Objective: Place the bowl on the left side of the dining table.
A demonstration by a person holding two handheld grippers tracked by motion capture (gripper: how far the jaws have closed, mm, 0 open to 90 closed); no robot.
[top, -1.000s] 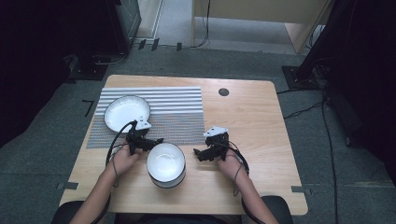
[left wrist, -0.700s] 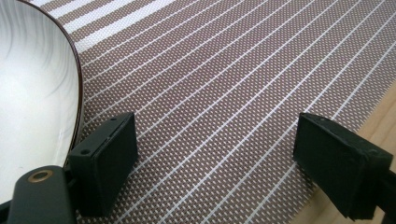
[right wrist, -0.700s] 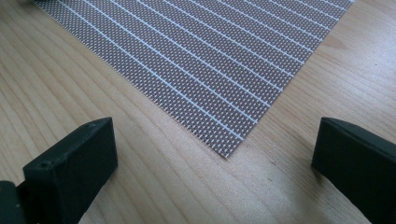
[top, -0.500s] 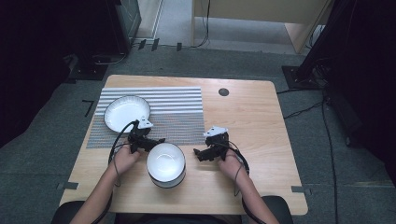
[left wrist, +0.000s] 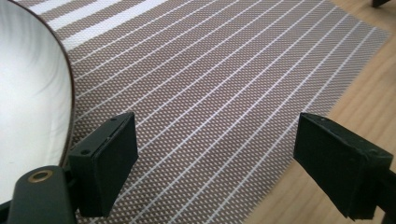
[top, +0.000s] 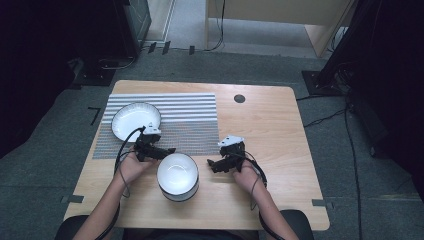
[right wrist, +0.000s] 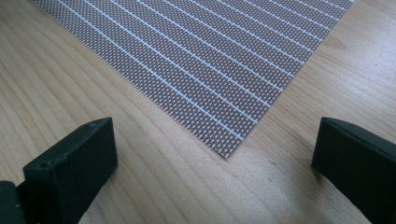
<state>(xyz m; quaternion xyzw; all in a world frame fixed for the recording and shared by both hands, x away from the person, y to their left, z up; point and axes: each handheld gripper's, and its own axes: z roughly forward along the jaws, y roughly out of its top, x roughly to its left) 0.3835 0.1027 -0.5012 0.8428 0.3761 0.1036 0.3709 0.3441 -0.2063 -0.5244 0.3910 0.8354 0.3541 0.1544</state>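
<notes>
Bowl (top: pixel 177 176) — white, dark-rimmed, upright on the bare wood of the bench (top: pixel 280 130) near its front edge, between the two claws and just clear of the striped placemat (top: pixel 190 120). Left claw (top: pixel 167 150): jaws spread wide, holding nothing, poised at the bowl's upper-left rim over the mat's near edge. Right claw (top: pixel 212 164): jaws wide apart, empty, low over bare wood just beside the bowl, facing the mat's corner. Plate (top: pixel 136 121) — white, on the mat's left part, just behind the left claw. Round dark grommet (top: pixel 239 98) at the bench's far side, well apart.
</notes>
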